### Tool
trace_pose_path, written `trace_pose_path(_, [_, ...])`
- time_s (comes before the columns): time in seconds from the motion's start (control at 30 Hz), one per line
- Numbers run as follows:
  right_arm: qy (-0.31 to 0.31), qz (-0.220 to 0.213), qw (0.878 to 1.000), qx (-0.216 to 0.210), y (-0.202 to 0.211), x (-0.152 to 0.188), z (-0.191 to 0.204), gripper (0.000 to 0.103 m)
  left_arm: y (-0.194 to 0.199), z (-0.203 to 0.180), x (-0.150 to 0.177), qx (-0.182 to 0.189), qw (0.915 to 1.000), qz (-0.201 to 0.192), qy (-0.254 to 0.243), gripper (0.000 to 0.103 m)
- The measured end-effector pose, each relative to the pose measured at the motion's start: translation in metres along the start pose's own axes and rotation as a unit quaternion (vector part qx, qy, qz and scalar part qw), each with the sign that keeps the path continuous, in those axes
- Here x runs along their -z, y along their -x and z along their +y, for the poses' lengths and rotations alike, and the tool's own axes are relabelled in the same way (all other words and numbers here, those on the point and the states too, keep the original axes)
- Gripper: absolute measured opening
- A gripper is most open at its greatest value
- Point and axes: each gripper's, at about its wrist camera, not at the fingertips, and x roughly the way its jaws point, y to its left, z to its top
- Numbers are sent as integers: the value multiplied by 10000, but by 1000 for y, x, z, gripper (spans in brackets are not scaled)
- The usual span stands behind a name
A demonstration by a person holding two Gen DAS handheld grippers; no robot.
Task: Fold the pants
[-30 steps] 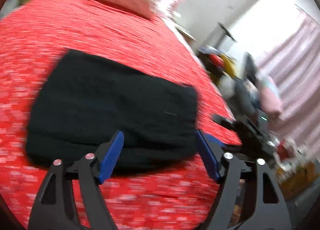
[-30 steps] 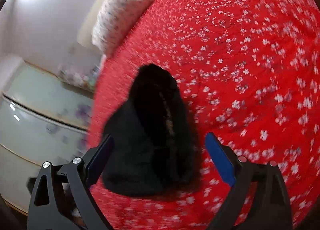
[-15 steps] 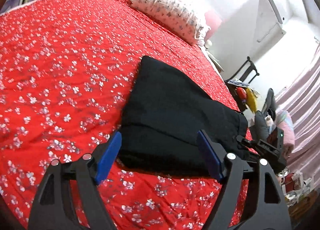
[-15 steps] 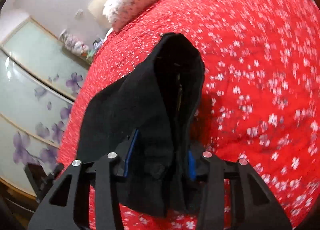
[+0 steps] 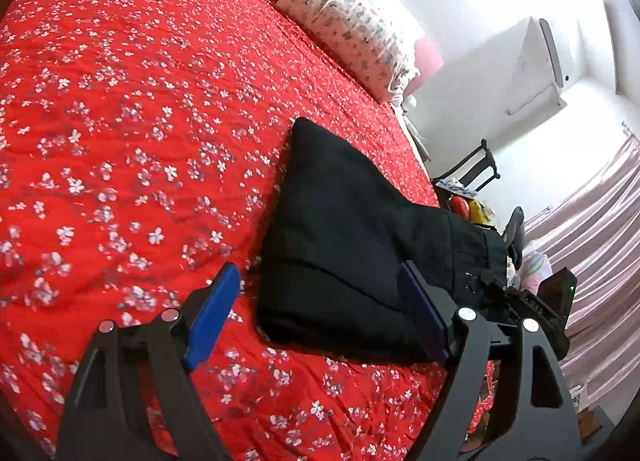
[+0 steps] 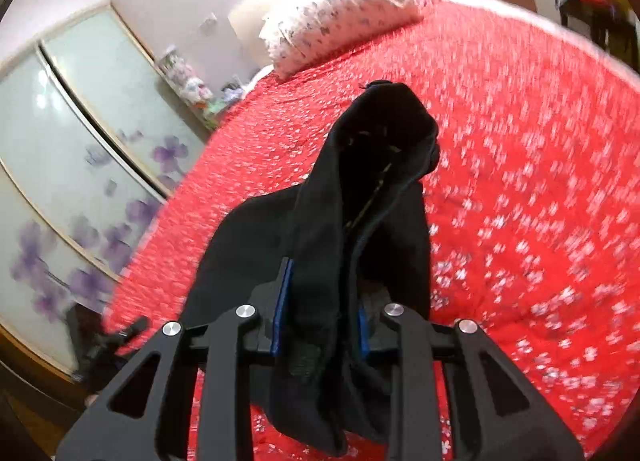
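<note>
The black pants lie folded in a thick bundle on the red flowered bedspread. My left gripper is open, its blue pads on either side of the bundle's near edge, a little above the bed. My right gripper is shut on one end of the pants and lifts that end off the bed, so the cloth drapes up and over between its jaws. The right gripper's body shows at the bundle's far end in the left wrist view.
A flowered pillow lies at the head of the bed. A wardrobe with glass doors stands along one side. A black chair, bags and pink curtains stand past the other edge of the bed.
My right gripper closed on the end of the pants and raised it off the bed. My left gripper swung round to the bundle's other end and stayed open.
</note>
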Motion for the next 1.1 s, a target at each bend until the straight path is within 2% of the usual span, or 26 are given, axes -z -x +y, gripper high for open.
trace_pose_path(0.1, [-92, -11, 9998, 198, -6, -3, 4, 27, 6, 0, 0, 74, 9999, 16, -124, 82])
trace_pose_path(0.13, [-214, -12, 9997, 131, -4, -3, -2, 27, 8, -1, 0, 76, 9998, 29, -174, 83])
trace_pose_path(0.17, [-349, -13, 9994, -32, -4, -4, -4, 27, 8, -1, 1, 89, 9997, 52, -223, 83])
trace_pose_path(0.3, [-828, -70, 9885, -1259, 0, -10, 1, 27, 9, 0, 3, 167, 9993, 171, -295, 83])
trace_pose_path(0.4, [-895, -3, 9795, -1803, -2, -17, 18, 24, 6, -3, 5, 290, 9986, 302, -329, 85])
trace_pose_path(0.47, [-906, 55, 9764, -1959, -7, -22, 28, 23, 4, -13, 10, 472, 9965, 421, -554, 86])
trace_pose_path(0.53, [-796, 11, 9786, -1895, -7, -27, 35, 22, 2, -30, 21, 674, 9912, 611, -964, 87])
trace_pose_path(0.6, [-814, -73, 9799, -1821, -5, -27, 32, 22, -2, -54, 39, 922, 9819, 857, -1413, 91])
trace_pose_path(0.63, [-907, -93, 9783, -1859, -5, -25, 23, 22, -9, -72, 53, 1108, 9737, 1096, -1664, 93])
trace_pose_path(0.73, [-1425, -122, 9677, -2075, -8, -19, -6, 21, -28, -109, 80, 1352, 9591, 1410, -2050, 93])
trace_pose_path(0.77, [-1583, -126, 9640, -2133, -9, -18, -15, 21, -38, -123, 88, 1415, 9561, 1448, -2118, 93])
trace_pose_path(0.83, [-1781, -134, 9584, -2227, -8, -16, -28, 21, -61, -144, 101, 1305, 9537, 1535, -2233, 93])
trace_pose_path(0.9, [-1909, -118, 9526, -2368, -9, -15, -39, 21, -83, -158, 110, 1106, 9537, 1591, -2301, 93])
trace_pose_path(1.0, [-1971, -61, 9484, -2483, -12, -14, -48, 21, -110, -159, 119, 1193, 9594, 1807, -1806, 93])
trace_pose_path(1.03, [-1969, -56, 9484, -2486, -12, -15, -50, 21, -115, -155, 121, 1229, 9642, 1798, -1512, 93])
trace_pose_path(1.1, [-1939, -48, 9482, -2517, -13, -15, -52, 21, -112, -146, 121, 1182, 9743, 1513, -1177, 92])
